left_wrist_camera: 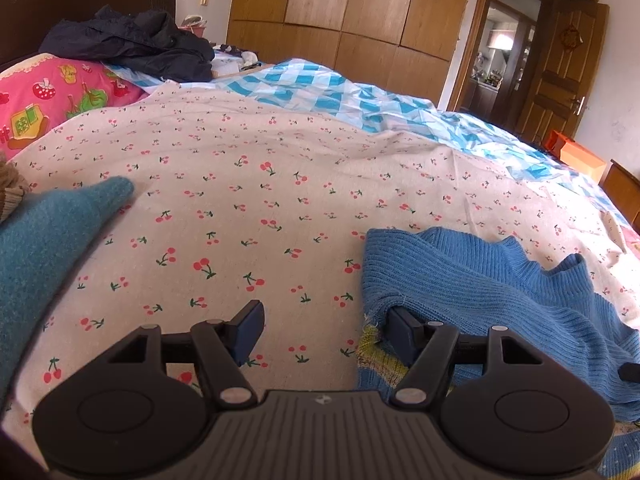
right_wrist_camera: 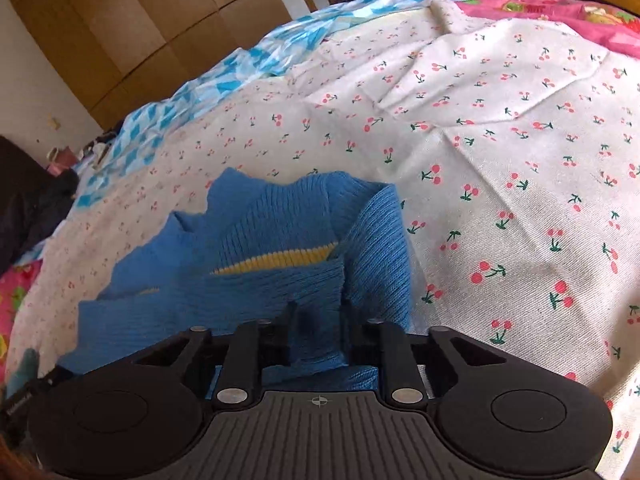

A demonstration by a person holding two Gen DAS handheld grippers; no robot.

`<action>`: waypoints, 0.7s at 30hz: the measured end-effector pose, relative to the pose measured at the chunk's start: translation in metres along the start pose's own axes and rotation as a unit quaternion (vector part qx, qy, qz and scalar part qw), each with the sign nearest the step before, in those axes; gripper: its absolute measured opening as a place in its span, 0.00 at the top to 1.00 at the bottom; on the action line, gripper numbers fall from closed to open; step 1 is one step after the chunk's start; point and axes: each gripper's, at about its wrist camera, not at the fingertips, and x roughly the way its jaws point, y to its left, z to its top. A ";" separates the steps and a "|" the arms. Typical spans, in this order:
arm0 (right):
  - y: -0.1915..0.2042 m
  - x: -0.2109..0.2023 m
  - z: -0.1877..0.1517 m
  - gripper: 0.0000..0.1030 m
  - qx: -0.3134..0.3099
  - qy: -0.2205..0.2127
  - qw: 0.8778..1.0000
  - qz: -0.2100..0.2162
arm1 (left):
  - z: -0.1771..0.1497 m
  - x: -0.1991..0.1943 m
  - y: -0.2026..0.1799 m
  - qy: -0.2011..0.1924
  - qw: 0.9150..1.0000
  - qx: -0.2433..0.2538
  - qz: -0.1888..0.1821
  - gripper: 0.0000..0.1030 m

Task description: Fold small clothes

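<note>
On the near cherry-print sheet (left_wrist_camera: pixel 280 200), right gripper (right_wrist_camera: pixel 318 320) pinches blue sweater (right_wrist_camera: pixel 280 232) fabric, probably to lift a fold; left gripper (left_wrist_camera: pixel 324 332) gapes, one finger under its hem.

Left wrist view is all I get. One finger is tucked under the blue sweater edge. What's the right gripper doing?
Observer: The right gripper is shut on a fold of the blue sweater, near the hem closest to its camera.
Operator: Any pattern on the sweater? I only see plain blue rib and a yellowish-green edge.
Observer: Yes, a yellow stripe runs across the knit, partly under a folded-over layer.
Operator: Is my left gripper gripping anything?
Observer: No, the left gripper is open; one finger sits under the sweater's edge, the other over the cherry-print sheet.
Operator: Room to the right of the sweater?
Observer: From the right wrist, only sheet shows there.
</note>
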 end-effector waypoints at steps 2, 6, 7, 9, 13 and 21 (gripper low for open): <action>-0.001 -0.006 -0.001 0.95 -0.014 -0.001 1.000 -0.005 | -0.001 0.004 0.001 0.019 1.000 -0.003 -0.001 0.31; -0.016 -0.009 0.006 1.00 0.002 -0.003 1.000 -0.017 | -0.005 -0.003 0.004 0.031 0.999 -0.007 0.001 0.31; -0.019 -0.010 0.008 1.00 0.006 -0.006 1.000 -0.014 | -0.007 -0.006 0.004 0.031 0.999 -0.004 0.005 0.31; -0.020 -0.012 0.010 1.00 0.002 -0.009 1.000 -0.017 | -0.011 -0.012 0.005 0.033 0.999 0.000 0.017 0.31; -0.018 -0.013 0.012 0.90 -0.009 -0.008 1.000 -0.010 | -0.013 -0.021 0.010 0.031 0.999 -0.014 0.021 0.31; -0.007 -0.002 0.021 0.70 -0.053 -0.013 0.998 0.025 | 0.005 -0.020 -0.002 0.004 1.000 -0.026 0.001 0.31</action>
